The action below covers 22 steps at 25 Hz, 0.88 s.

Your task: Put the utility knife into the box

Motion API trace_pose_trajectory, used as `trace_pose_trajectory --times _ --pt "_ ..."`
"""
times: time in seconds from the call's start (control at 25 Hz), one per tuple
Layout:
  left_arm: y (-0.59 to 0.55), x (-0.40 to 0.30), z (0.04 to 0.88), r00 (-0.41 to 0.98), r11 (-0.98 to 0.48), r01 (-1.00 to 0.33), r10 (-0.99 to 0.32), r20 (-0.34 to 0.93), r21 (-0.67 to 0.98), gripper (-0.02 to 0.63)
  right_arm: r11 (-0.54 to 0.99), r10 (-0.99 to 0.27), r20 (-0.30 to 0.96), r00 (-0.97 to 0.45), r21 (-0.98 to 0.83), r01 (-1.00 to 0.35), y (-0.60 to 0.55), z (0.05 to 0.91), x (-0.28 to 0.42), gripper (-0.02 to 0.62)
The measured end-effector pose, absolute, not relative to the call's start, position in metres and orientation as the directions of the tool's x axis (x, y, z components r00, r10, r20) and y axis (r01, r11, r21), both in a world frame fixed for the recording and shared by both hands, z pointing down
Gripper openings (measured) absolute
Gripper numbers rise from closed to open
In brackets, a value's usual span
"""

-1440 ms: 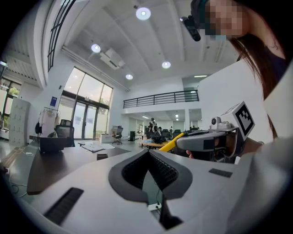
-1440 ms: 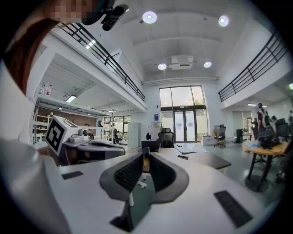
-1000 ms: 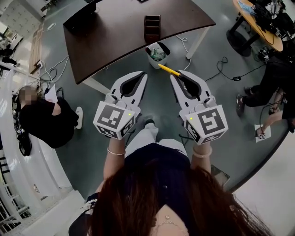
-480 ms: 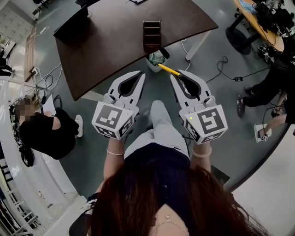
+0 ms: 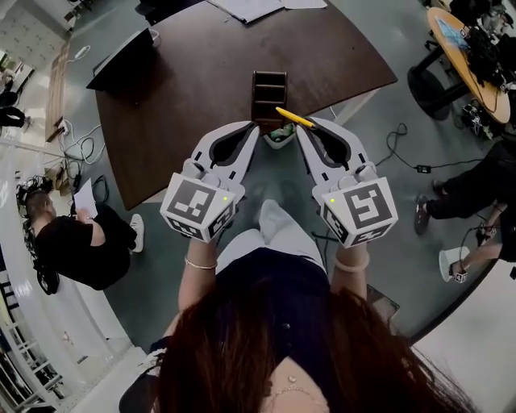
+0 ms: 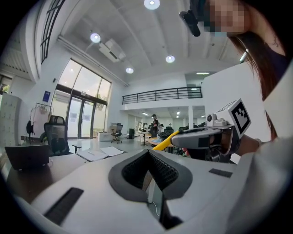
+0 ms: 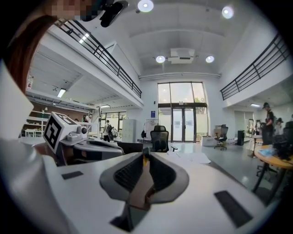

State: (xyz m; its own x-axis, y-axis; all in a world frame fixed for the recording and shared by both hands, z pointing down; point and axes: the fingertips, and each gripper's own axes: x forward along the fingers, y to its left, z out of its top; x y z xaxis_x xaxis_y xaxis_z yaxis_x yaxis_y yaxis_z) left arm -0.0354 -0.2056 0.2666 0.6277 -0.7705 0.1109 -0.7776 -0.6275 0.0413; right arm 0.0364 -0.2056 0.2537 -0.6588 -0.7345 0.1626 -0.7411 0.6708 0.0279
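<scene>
two grippers at the near edge of the desk [image 5: 193,89]: right gripper [image 5: 305,129] jaws pinch the utility knife [image 5: 294,119] by its end, likely for dropping it into the box [image 5: 268,87]; left gripper [image 5: 252,129] jaws closed, empty.

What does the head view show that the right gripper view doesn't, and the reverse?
Head view only: the box standing on the table just ahead of both grippers, the knife sticking out leftward from the right gripper, and a bin by the table edge.
Right gripper view only: its jaws shut on the knife, with just a yellow sliver at the tips, and a chair and glass doors beyond.
Both: the left gripper, the table, and papers on it.
</scene>
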Motion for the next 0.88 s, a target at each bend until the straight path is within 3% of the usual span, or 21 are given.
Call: trace_pose_trajectory --times 0.44,0.88 --pt "-0.259 -0.05 0.261 0.646 -0.645 -0.763 -0.757 0.096 0.049 0.002 0.656 -0.748 0.154 -0.646 0.023 -0.754 -0.258 0.252 0.021 0.052" --pt "-0.292 -0.046 0.318 0.686 -0.67 -0.727 -0.701 0.195 0.146 0.002 0.617 -0.741 0.295 -0.603 -0.056 -0.785 -0.292 0.31 0.024 0.052"
